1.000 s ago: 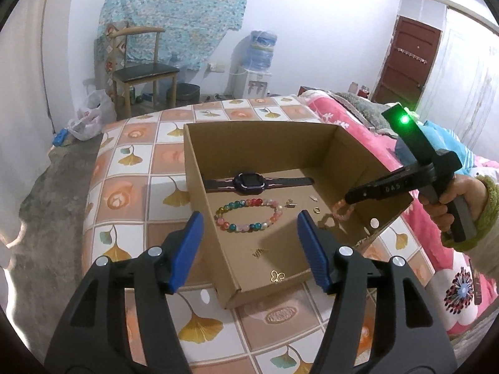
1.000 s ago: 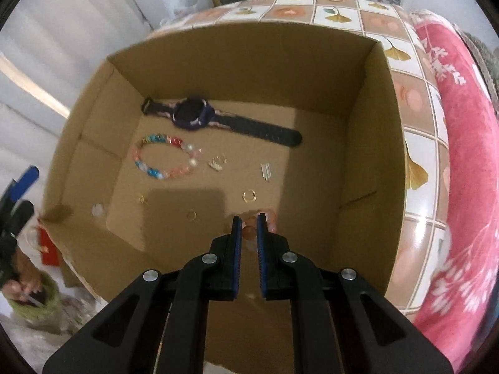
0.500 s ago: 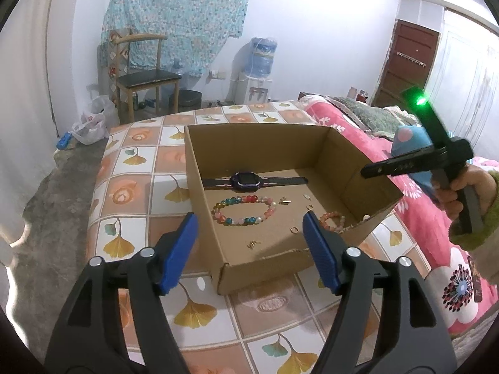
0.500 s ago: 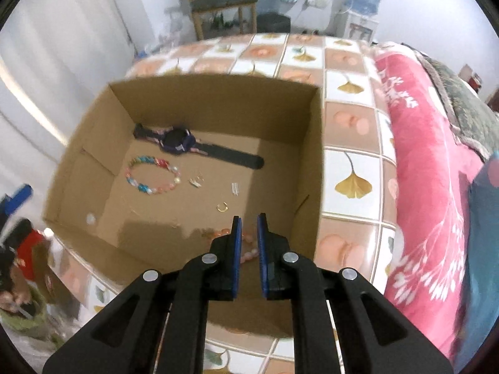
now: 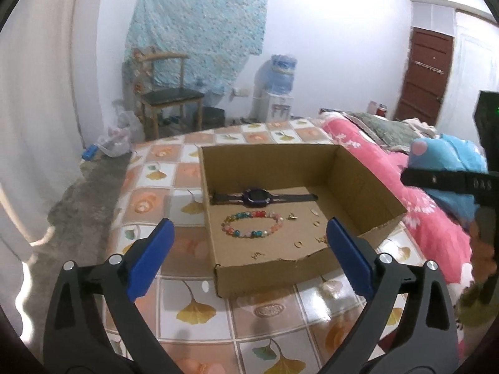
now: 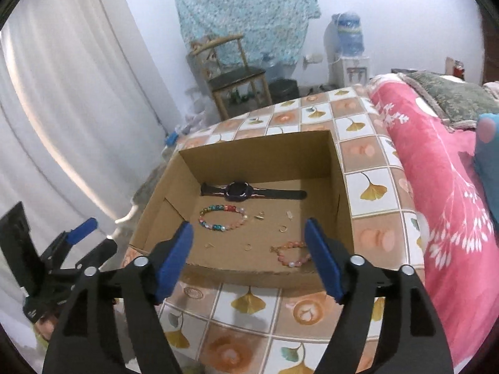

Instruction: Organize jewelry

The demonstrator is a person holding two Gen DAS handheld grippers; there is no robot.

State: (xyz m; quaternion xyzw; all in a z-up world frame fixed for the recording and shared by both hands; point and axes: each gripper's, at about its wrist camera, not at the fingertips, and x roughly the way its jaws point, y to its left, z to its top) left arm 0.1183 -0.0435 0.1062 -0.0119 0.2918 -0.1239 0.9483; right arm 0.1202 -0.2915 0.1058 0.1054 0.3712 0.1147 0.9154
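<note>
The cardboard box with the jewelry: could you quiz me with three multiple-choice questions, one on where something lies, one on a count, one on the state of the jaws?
1. Where does the watch lie in the cardboard box?
A. near the far wall
B. against the near wall
C. outside on the tablecloth

2. How many bead bracelets lie in the box?
A. one
B. two
C. four

3. How do the right gripper jaws stand?
A. shut on a bracelet
B. shut, empty
C. open, empty

Key: 1 A, beyond the multicolour bracelet; 2 B, that plus the pink bracelet; 3 C, blue pads wide apart.
</note>
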